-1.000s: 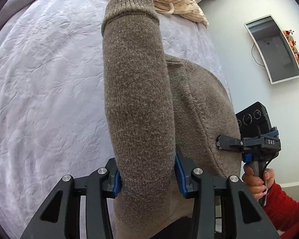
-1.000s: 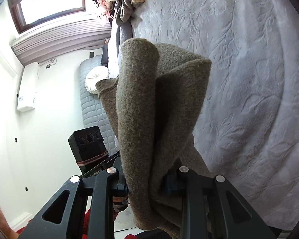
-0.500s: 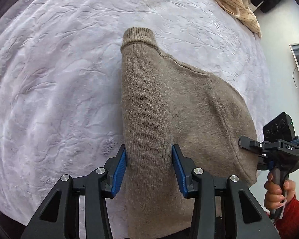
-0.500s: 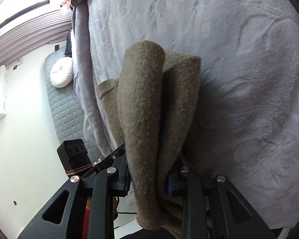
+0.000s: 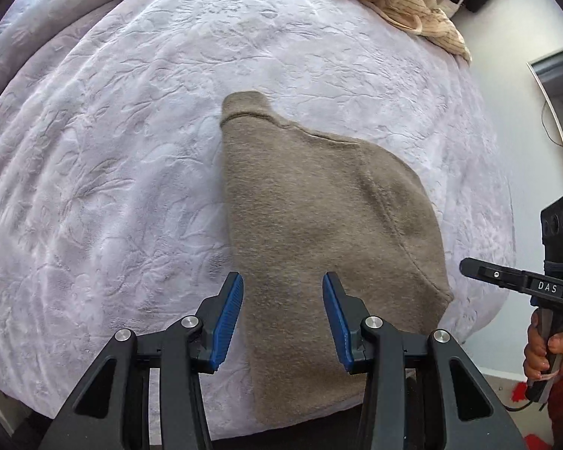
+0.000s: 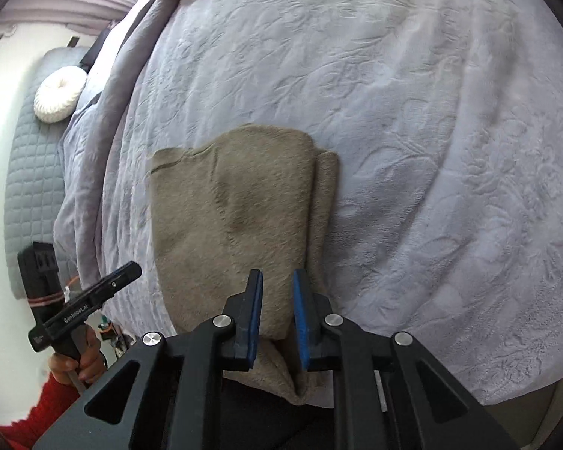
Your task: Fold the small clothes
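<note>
A fuzzy brown knit sweater [image 5: 319,217] lies folded on the soft pale purple blanket with a pressed leaf pattern [image 5: 112,187], low in the middle of both views, and its near end hangs over the edge of the bed toward the cameras. In the left wrist view its small cuff end points up the frame, its left edge runs straight, and its right edge curves round like a hill. There is lots of bare blanket to the left and above it, and only a thin strip to its right before the bed ends at the white wall. The left gripper [image 5: 281,315] has its blue ribbed pads apart, one on each side of the sweater; the left pad sits at the cloth's edge, and I cannot tell if the pads press it. In the right wrist view the right gripper [image 6: 277,313] is closing, its pads near each other over the sweater's lower right part, and the cloth bunches up under them, but I cannot tell if they pinch it. Wide bare blanket fills the right side there. A heap of cream striped clothes [image 5: 405,3] sits at the far top edge. A hand [image 5: 544,352] in a red sleeve holds the right gripper's handle.
</note>
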`<state>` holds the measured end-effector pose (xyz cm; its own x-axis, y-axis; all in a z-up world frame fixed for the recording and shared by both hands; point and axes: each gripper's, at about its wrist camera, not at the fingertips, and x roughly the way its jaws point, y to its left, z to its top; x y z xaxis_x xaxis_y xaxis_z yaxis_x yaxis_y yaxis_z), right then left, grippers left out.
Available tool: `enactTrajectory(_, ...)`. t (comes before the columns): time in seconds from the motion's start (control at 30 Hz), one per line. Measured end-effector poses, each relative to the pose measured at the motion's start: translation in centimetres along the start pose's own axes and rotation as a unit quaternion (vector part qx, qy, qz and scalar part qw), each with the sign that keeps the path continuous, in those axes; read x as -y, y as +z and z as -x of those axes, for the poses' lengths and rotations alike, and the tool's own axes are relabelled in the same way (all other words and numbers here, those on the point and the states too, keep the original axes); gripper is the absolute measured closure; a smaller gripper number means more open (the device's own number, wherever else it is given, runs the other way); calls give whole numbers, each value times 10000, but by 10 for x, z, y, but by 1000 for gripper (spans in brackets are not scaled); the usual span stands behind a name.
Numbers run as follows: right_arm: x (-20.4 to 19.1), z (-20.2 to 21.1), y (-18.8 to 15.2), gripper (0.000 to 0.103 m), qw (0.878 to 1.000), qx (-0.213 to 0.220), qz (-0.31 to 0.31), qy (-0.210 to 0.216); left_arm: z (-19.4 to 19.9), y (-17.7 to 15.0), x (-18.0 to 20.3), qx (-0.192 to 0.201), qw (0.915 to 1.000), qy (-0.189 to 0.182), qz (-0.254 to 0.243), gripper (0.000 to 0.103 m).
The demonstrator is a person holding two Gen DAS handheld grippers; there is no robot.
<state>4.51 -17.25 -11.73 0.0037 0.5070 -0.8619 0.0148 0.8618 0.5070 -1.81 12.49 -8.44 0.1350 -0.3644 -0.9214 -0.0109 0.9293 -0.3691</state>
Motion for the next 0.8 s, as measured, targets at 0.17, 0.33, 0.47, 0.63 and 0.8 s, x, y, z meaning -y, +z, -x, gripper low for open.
enactTrajectory(0.17, -12, -20, -25, 85, 9988, -259, 375, -153, -26, -8, 18, -302, 9991, 46, -279, 58)
enactTrajectory(0.33, -2, -45, -29, 89, 9943, -410, 595, -787, -43, -21, 18, -409, 9972, 263, -569, 55)
enactTrajectory(0.47, 4, -62, -32, 90, 9876, -495, 871, -1210, -45, -23, 24, -405, 9956, 313, -781, 55)
enactTrajectory(0.63, 8, -61, -36, 90, 9861, -508, 926, -1283, -44, -26, 29, -407, 9943, 414, -893, 55)
enactTrajectory(0.8, 1, -39, -42, 78, 9917, -385, 907, -826, -41, -24, 26, -425, 9945, 435, -851, 55)
